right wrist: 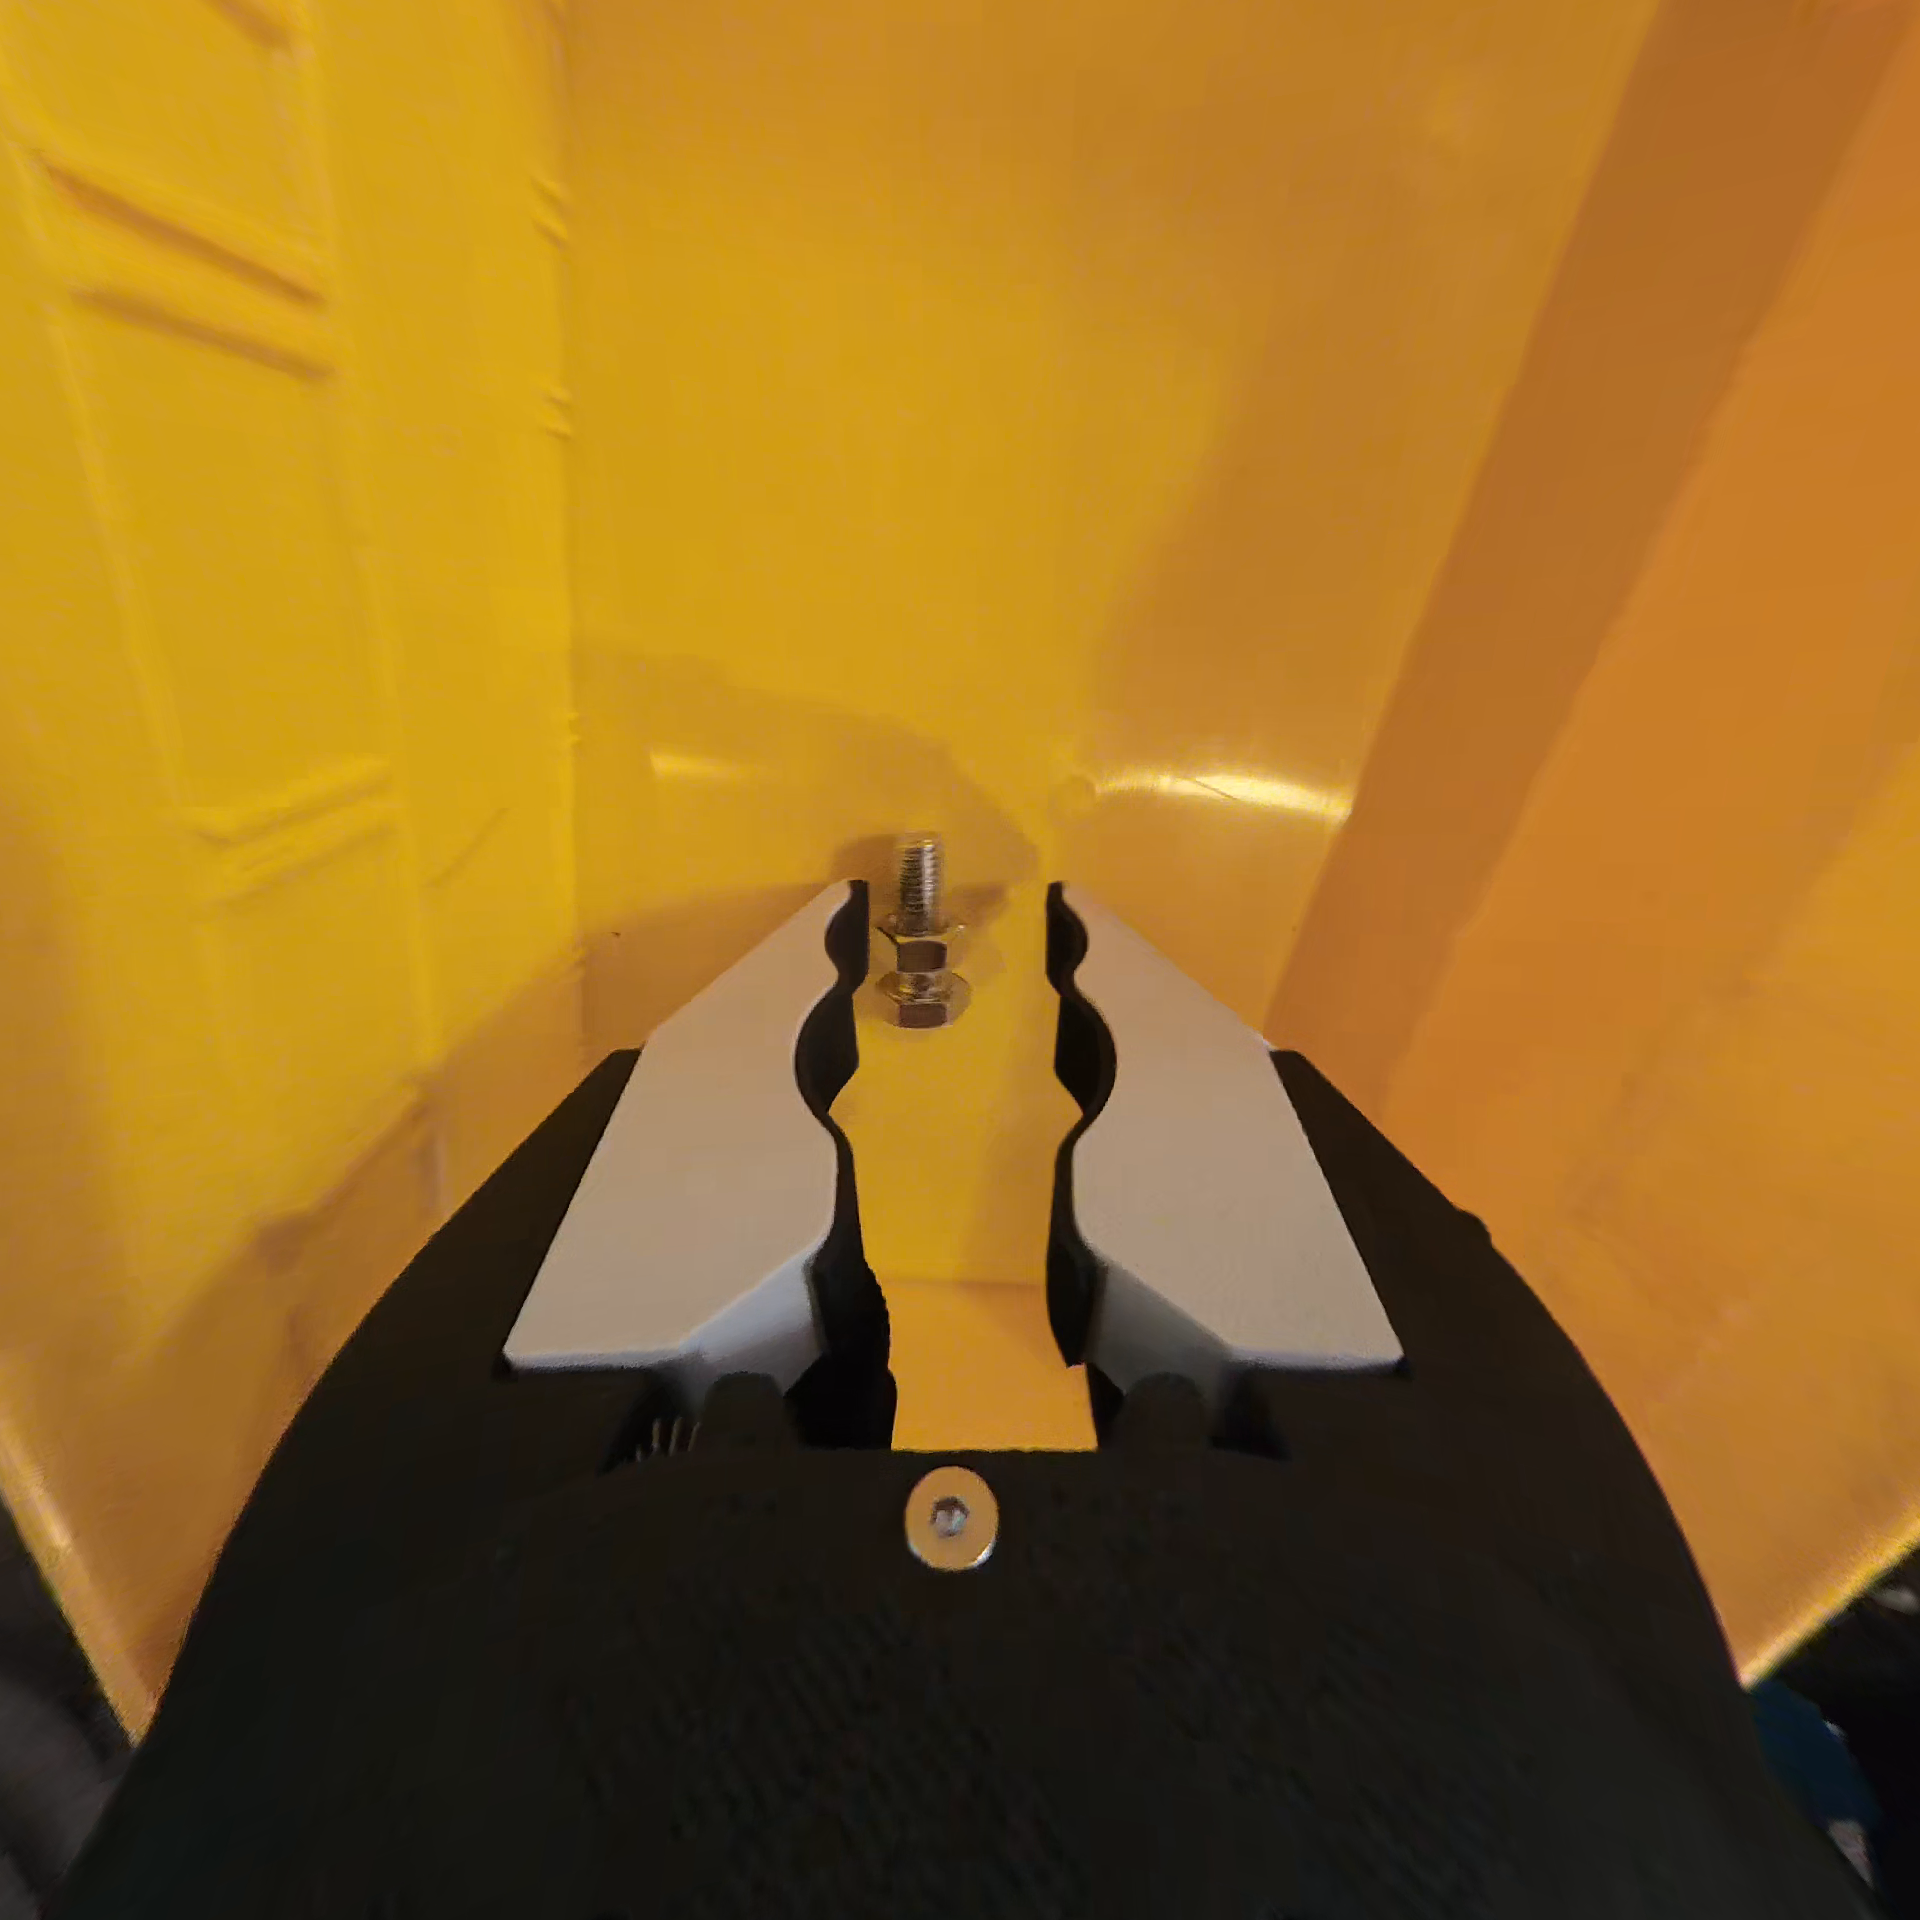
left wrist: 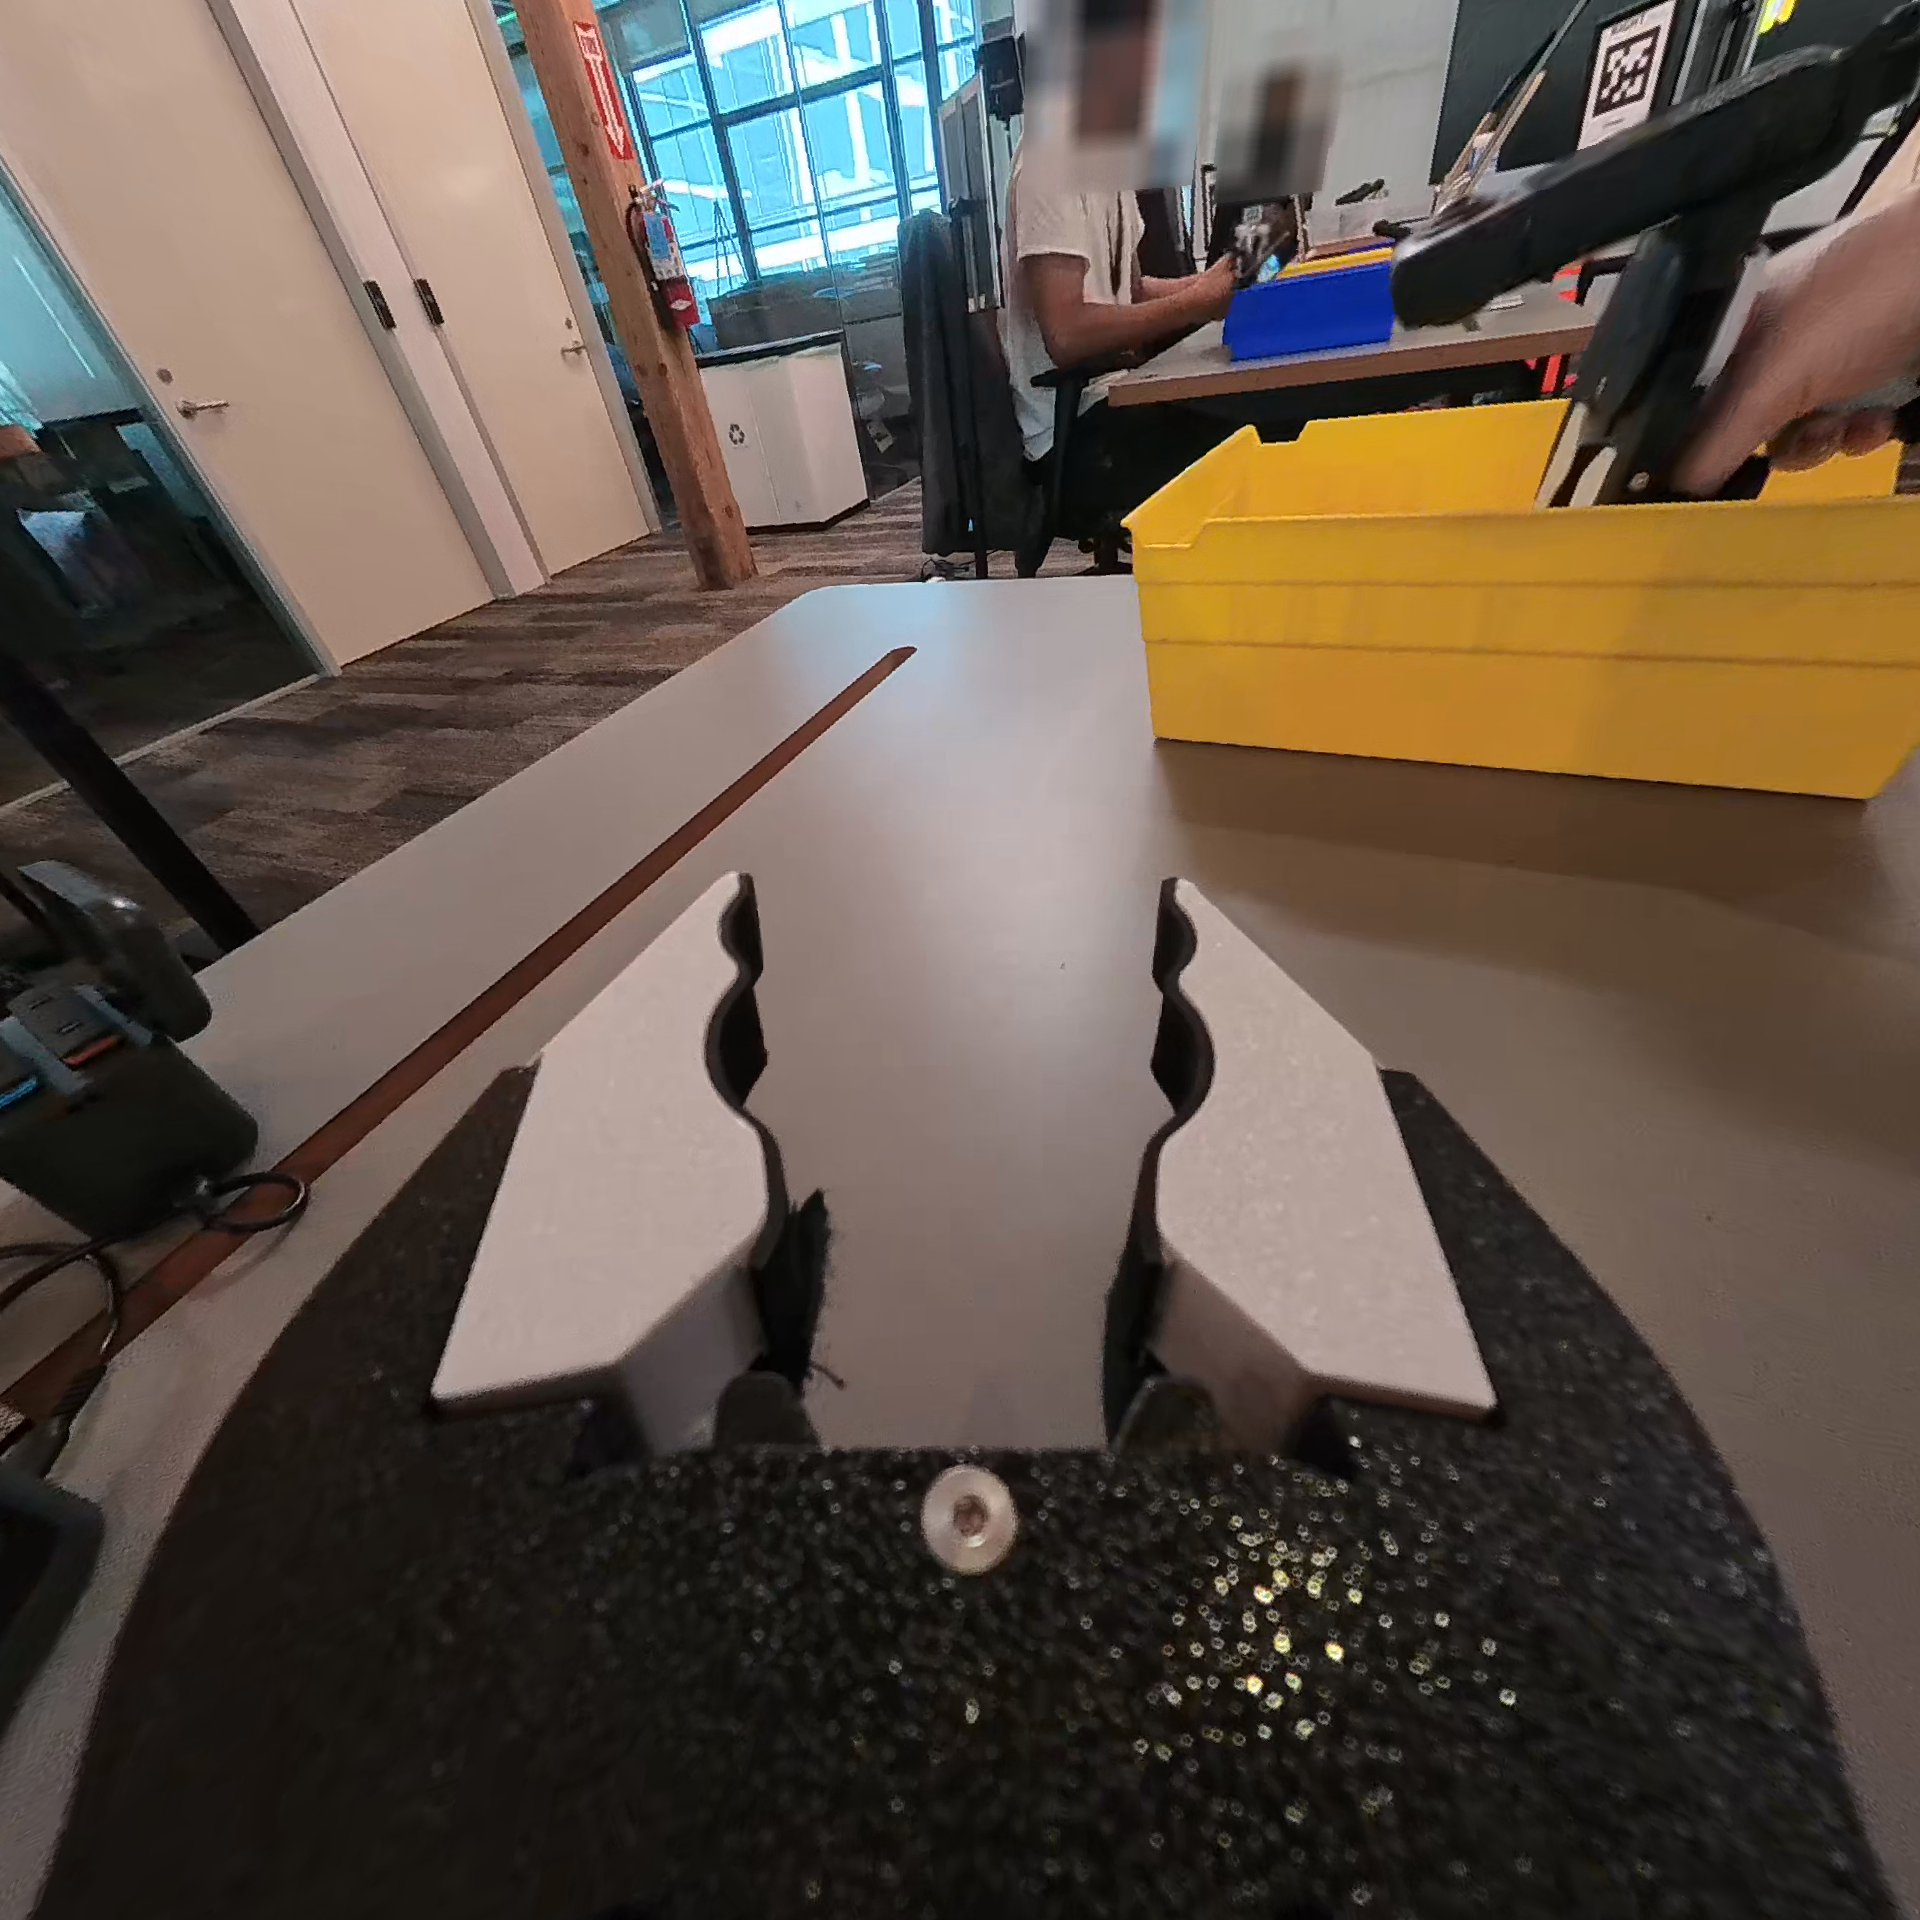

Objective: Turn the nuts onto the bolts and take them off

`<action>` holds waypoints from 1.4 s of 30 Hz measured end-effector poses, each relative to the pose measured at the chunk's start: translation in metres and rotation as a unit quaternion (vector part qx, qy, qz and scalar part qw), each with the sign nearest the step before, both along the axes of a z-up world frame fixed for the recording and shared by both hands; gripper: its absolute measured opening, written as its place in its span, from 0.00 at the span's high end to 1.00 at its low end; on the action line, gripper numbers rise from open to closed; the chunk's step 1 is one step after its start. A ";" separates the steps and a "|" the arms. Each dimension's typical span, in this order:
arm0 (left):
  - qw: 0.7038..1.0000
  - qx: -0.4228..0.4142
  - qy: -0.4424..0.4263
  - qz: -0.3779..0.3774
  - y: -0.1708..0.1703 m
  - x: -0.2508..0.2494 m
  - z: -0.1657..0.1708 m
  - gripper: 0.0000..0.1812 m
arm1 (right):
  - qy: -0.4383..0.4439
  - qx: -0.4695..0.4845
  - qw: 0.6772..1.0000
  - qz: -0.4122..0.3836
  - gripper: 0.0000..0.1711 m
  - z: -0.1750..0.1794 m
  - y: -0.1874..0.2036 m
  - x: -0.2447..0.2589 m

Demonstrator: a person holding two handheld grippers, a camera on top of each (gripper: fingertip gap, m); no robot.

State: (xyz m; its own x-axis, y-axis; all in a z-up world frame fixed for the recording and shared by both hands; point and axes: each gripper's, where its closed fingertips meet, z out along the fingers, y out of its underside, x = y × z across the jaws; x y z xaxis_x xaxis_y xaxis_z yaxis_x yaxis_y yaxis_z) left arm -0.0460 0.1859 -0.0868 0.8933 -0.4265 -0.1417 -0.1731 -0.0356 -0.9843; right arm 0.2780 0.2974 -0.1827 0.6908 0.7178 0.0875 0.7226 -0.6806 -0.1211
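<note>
Inside the yellow plastic bin (right wrist: 935, 468), a short silver threaded bolt with a hex nut (right wrist: 918, 961) is framed off-centre between the spread fingers of the right gripper (right wrist: 951, 896). If closed unevenly, it may be knocked aside. The left gripper (left wrist: 956, 888) is held spread and empty above the grey tabletop (left wrist: 966, 727).

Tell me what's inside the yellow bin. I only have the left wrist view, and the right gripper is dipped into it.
Observer: One bolt lies on the floor of the yellow bin.
Operator: Is a nut on it?
Observer: Yes, a nut sits on the thread, close to the head.
Operator: Has the right gripper grabbed it?
Observer: No. The right gripper is open, with the bolt between its fingertips, nearer the one on the view's left.
</note>
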 end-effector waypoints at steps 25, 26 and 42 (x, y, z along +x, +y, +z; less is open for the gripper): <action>0.986 -0.071 0.001 0.152 0.010 -0.050 -0.025 1.00 | 0.514 0.452 0.712 0.155 0.96 0.150 -0.080 -0.251; 0.985 -0.072 0.002 0.158 0.009 -0.053 -0.025 1.00 | 0.524 0.462 0.697 0.161 0.96 0.144 -0.081 -0.264; 0.972 0.110 0.118 0.172 -0.010 -0.042 0.021 1.00 | 0.462 0.581 0.642 0.191 1.00 0.122 -0.082 -0.300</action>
